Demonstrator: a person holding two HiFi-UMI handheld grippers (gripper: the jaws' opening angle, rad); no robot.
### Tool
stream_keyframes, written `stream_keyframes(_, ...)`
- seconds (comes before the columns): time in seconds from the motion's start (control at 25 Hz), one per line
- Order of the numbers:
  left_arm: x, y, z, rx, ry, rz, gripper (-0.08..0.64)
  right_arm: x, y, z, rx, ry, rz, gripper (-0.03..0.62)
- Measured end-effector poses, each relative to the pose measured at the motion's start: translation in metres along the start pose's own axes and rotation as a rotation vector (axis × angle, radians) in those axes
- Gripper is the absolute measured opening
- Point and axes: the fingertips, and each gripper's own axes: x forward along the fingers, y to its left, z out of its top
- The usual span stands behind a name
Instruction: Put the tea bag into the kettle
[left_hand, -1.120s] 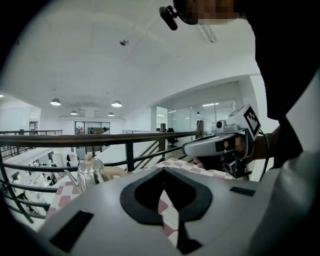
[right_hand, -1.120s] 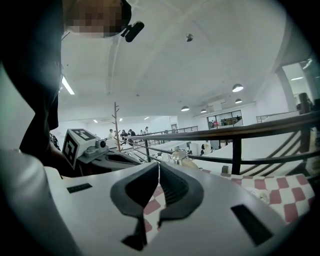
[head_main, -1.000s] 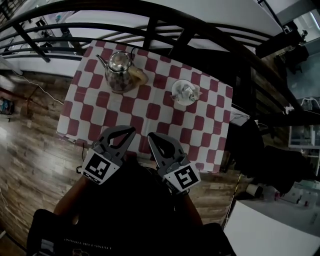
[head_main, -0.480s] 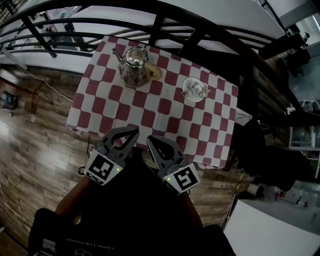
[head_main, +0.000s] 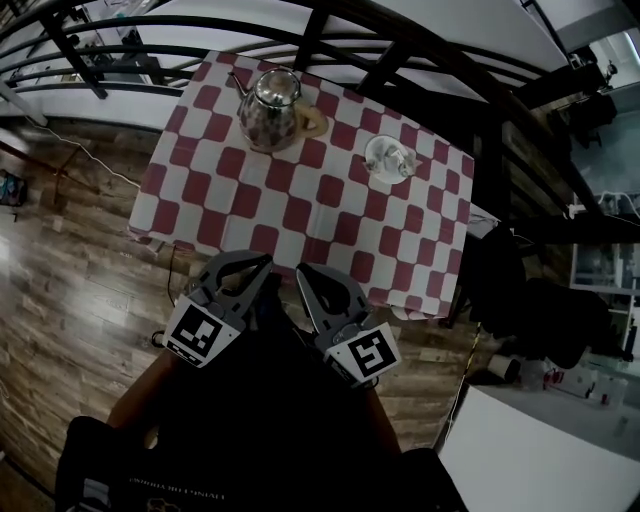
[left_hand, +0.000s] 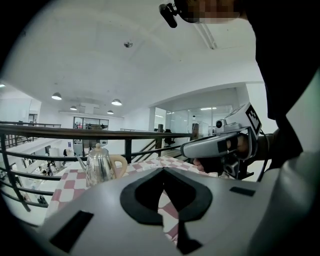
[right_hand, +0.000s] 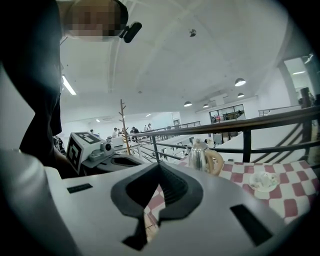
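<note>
The checked table sits higher in the head view than a second ago, with both grippers at its near edge as before. The left gripper and right gripper are closed and empty. The kettle stands at the far left, and the tea bag lies on a saucer at the far right. Only the right gripper view shows both; the left gripper view shows just the kettle.

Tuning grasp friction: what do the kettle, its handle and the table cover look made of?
Kettle: polished metal, likely steel; mirror-like reflections. Handle: pale tan, matte; wood or plastic, unclear. Table cover: red-white checked cloth or vinyl; edges drape over.
</note>
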Motion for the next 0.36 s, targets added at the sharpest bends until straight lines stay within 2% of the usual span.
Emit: stream_keyframes(0.36,-0.0108,-0.0109,-0.0018,0.006,0.005,-0.005,0.005,-0.0089,0.0099,0.0018,-0.01,-0.009,-0.009,0.017)
